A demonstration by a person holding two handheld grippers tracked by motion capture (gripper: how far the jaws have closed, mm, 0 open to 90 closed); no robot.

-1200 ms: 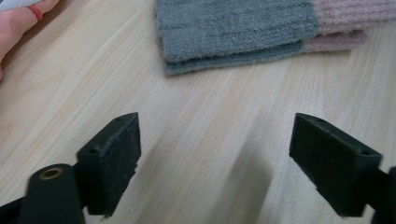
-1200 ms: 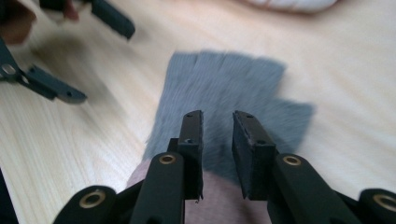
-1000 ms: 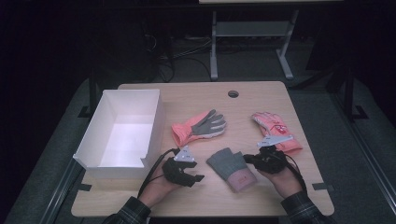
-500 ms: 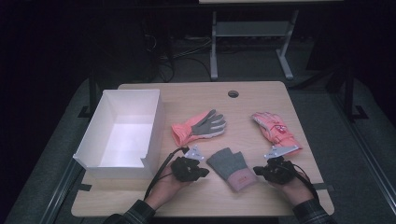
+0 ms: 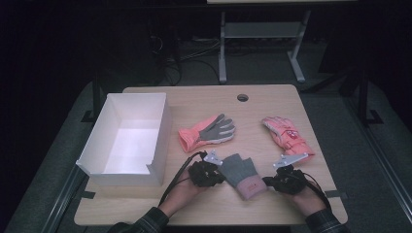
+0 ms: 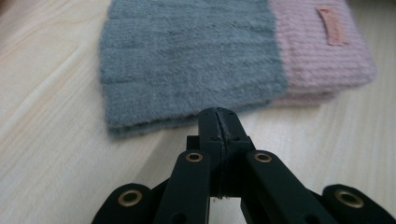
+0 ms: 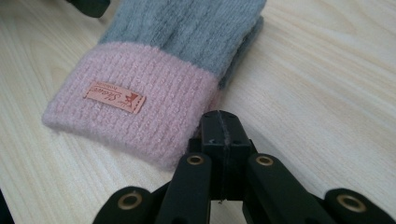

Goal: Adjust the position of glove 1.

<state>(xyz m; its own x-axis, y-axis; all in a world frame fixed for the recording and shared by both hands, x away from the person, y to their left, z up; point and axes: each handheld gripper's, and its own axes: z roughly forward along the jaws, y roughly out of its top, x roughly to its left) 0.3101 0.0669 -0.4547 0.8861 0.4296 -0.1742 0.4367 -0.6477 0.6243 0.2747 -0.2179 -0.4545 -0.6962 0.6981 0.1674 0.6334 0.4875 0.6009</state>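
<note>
Grey knit glove with pink cuff (image 5: 239, 174) flat on the near bench (image 5: 272, 104), between both grippers. Left gripper (image 6: 218, 116) clenched, empty, just beside its grey edge. Right gripper (image 7: 221, 120) clenched, empty, at the pink cuff's edge.

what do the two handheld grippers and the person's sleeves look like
Both are black. The left gripper and right gripper each carry a grey three-cornered plate on top and trail a black cable. In the gripper views, each has two flat black linkage arms with brass-coloured rivets, ending in blocky black jaws. The sleeves look like dark plaid.
</note>
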